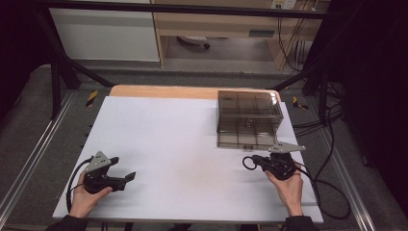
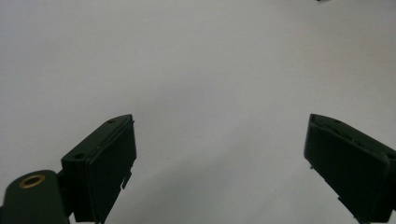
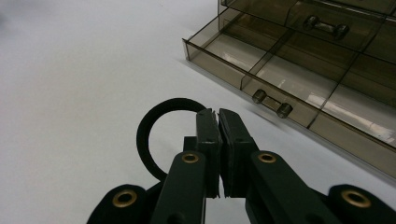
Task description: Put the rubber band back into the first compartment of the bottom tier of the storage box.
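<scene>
A smoky see-through drawer box (image 1: 249, 108) stands at the back right of the white table (image 1: 183, 139). Its bottom drawer (image 3: 280, 70) is pulled out, divided into compartments, with a small bar handle (image 3: 272, 103) on its front. My right gripper (image 3: 217, 114) is shut on a black ring (image 3: 152, 135), which sticks out to the left of the jaws. In the high view this gripper (image 1: 255, 161) holds the ring (image 1: 248, 163) just in front of the open drawer (image 1: 245, 139). My left gripper (image 1: 127, 177) rests at the front left, and its jaws (image 2: 222, 123) stand open over bare table.
A wooden strip (image 1: 163, 91) runs along the table's far edge. Black cables (image 1: 332, 187) trail off the right side, beside a metal rail (image 1: 346, 178). A dark frame leg (image 1: 55, 82) stands at the back left, beyond the table.
</scene>
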`<state>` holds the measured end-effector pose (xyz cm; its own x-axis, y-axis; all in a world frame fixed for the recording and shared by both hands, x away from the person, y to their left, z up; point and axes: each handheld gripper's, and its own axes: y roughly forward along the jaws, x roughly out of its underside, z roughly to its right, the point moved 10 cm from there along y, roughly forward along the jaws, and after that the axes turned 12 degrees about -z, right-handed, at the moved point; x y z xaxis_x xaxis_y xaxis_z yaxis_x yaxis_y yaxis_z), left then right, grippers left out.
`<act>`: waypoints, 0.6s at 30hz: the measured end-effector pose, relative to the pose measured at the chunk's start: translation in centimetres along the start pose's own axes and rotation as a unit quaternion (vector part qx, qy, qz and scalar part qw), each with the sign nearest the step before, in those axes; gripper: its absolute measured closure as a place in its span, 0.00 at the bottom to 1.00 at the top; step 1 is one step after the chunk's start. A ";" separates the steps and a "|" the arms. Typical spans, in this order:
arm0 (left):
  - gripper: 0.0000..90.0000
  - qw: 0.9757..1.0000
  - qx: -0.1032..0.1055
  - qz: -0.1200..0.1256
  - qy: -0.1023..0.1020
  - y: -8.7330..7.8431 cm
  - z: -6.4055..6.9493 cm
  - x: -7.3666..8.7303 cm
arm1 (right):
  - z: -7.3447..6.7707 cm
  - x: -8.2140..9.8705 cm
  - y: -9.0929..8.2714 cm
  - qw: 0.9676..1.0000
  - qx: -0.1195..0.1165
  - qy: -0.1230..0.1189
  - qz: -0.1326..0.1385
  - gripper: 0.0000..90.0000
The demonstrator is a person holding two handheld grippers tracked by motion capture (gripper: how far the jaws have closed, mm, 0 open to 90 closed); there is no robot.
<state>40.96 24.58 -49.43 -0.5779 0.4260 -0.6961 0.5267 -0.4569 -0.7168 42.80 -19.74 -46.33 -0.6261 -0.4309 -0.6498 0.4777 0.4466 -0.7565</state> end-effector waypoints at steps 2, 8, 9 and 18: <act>0.10 1.000 0.000 0.000 0.000 0.0 0.0 0.0 | 0.0 -0.1 0.0 1.000 0.001 0.001 -0.001 0.98; 0.10 1.000 -0.001 0.001 -0.001 -0.1 -0.1 0.0 | 0.1 -0.4 0.2 1.000 0.003 0.002 -0.002 0.98; 0.10 1.000 -0.001 0.002 -0.002 -0.1 -0.1 0.0 | 0.1 -0.5 0.2 1.000 0.004 0.001 -0.002 0.98; 0.10 1.000 -0.001 0.000 -0.001 -0.1 -0.1 0.1 | 0.4 -1.3 0.2 1.000 0.009 0.003 0.002 0.98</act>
<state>40.95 24.70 -49.43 -0.5788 0.4241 -0.6965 0.5289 -0.4548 -0.7165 43.95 -19.39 -45.65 -0.6272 -0.4246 -0.6529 0.4912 0.4349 -0.7547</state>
